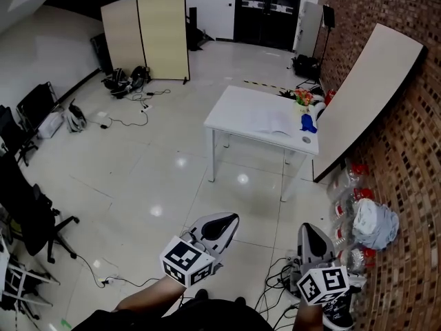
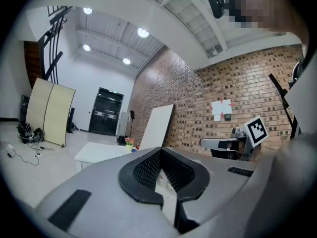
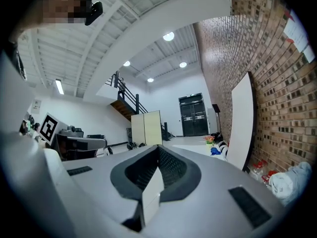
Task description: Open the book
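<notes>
A pale book (image 1: 272, 123) lies flat on the white table (image 1: 234, 109), far across the tiled floor from me. In the head view my left gripper (image 1: 226, 220) and right gripper (image 1: 307, 229) are held low and close to the body, well short of the table. Both are shut with nothing between the jaws. The left gripper view shows its closed jaws with the table (image 2: 96, 152) small in the distance. Through the right gripper view the table (image 3: 195, 143) appears past the closed jaws. The book is too small to make out in either gripper view.
A blue object (image 1: 308, 123) and a small flower pot (image 1: 303, 98) stand on the table's right end. A large white board (image 1: 365, 95) leans on the brick wall. Bags and bottles (image 1: 365, 219) lie at the right, cables (image 1: 282, 278) by my feet, office chairs (image 1: 27, 205) at the left.
</notes>
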A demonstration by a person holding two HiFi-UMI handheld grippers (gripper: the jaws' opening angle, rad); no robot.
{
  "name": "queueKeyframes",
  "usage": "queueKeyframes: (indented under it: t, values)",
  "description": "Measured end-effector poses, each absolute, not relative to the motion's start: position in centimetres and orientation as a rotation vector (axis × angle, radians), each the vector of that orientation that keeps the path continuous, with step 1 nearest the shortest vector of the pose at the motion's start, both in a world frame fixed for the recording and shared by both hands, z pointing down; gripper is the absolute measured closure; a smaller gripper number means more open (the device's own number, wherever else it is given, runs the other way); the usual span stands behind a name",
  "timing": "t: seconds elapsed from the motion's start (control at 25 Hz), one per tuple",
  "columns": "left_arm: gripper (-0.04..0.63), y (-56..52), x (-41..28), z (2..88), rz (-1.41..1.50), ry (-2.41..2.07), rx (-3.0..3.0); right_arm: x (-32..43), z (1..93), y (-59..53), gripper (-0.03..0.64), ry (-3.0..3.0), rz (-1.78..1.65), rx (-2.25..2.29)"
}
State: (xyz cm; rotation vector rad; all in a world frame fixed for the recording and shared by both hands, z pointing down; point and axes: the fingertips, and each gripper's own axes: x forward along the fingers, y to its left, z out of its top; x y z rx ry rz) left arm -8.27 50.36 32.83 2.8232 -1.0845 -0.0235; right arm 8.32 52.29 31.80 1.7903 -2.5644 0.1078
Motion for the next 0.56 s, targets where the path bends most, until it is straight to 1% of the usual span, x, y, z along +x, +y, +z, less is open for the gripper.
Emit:
queueKeyframes:
  t: [0.56]
  values:
    - [0.6, 50.9, -7.0, 32.6, -0.017, -1.114, 2.825, 10.1, 31.6, 53.0, 0.614, -2.562, 0.102, 1.809]
